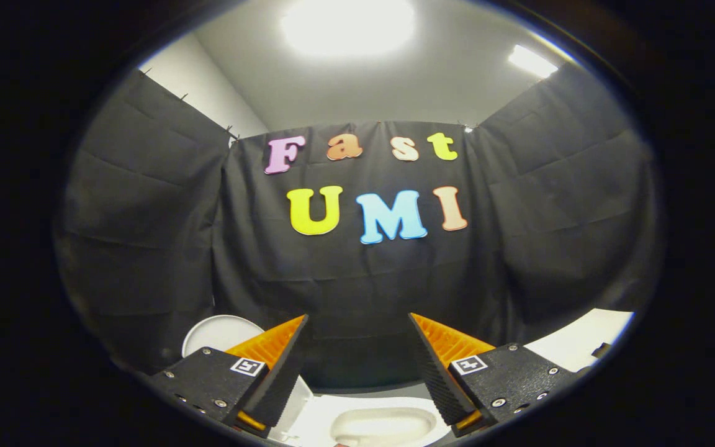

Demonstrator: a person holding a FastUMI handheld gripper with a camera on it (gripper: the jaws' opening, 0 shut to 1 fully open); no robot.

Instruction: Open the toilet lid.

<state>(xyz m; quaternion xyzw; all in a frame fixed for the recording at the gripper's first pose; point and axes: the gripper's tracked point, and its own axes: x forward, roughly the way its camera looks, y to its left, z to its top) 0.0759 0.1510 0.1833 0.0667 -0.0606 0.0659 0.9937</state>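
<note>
My gripper (358, 316) is open, with nothing between its fingers, and it points at the black cloth wall. Low between the fingers lies the white toilet (382, 425), its bowl opening uncovered and seen from above. A white rounded lid (221, 333) rises behind the left finger (270, 354), lifted off the bowl and apart from both fingers. The left finger hides the lid's lower part.
Black cloth walls (146, 248) close in the booth on the left, ahead and on the right. A white flat surface (581, 344) with a small dark object (602, 351) on it lies beyond the right finger. Ceiling lights (348, 25) shine overhead.
</note>
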